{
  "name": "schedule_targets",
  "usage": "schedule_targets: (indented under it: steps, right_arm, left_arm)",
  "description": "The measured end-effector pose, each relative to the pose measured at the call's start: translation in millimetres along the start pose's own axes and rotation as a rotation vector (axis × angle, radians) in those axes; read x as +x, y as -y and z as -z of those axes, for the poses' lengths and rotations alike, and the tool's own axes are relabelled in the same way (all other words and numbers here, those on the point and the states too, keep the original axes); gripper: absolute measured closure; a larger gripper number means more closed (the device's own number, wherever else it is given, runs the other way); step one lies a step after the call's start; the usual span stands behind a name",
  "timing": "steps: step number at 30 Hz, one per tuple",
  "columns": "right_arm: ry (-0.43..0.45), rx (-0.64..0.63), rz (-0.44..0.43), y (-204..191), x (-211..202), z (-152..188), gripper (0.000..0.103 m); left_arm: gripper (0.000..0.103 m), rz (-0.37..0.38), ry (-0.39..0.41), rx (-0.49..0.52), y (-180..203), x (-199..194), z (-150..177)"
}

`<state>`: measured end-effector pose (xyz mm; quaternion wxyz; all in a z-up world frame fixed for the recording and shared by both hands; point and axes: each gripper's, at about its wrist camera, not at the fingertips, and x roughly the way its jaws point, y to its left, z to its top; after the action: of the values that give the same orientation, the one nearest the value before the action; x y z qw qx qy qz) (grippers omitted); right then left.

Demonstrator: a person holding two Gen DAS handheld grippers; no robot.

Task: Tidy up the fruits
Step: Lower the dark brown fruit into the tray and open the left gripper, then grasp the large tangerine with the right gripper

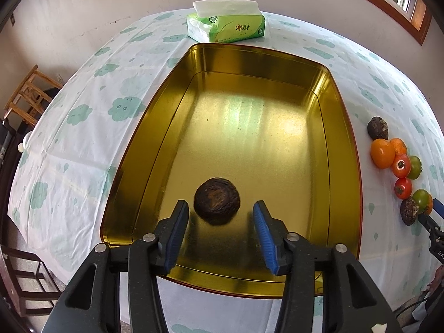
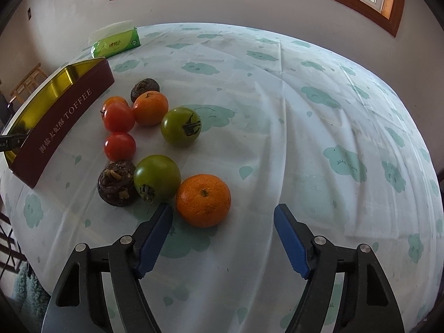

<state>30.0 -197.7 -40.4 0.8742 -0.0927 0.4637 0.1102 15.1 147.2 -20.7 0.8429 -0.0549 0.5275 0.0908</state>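
A dark brown wrinkled fruit (image 1: 217, 201) lies on the floor of the gold tin tray (image 1: 337, 127). My left gripper (image 1: 221, 206) is open around it, and neither pad touches it. In the right wrist view several fruits sit beside the tray's maroon side (image 2: 69, 122): an orange (image 2: 203, 200), two green tomatoes (image 2: 157, 178) (image 2: 181, 126), two red tomatoes (image 2: 120, 146) (image 2: 118, 117), two brown fruits (image 2: 117, 183) (image 2: 145, 88) and another orange (image 2: 150, 108). My right gripper (image 2: 223, 208) is open, and the near orange lies just beyond its left finger, untouched.
A green tissue pack (image 1: 226, 26) stands behind the tray at the table's far edge. The table wears a white cloth with teal prints (image 2: 305, 127). A wooden chair (image 1: 27, 94) stands off the left side. Bare cloth stretches right of the fruit.
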Motion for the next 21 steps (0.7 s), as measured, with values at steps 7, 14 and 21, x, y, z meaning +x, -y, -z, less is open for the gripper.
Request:
schedule_targets:
  steps: [7, 14, 21]
  right_arm:
    - [0.008, -0.012, -0.014, -1.9, 1.2, -2.5, 0.039]
    - [0.009, -0.017, -0.029, -5.6, 3.5, -3.6, 0.051]
    - [0.028, 0.002, -0.049, -3.9, -2.3, -4.1, 0.063]
  left_arm:
    - [0.043, 0.006, 0.03, -0.007, -1.9, -10.9, -2.0]
    - [0.036, 0.021, 0.06, -0.023, -7.6, -23.9, -1.9]
    - [0.034, 0.024, 0.069, -0.042, -13.2, -28.4, -2.4]
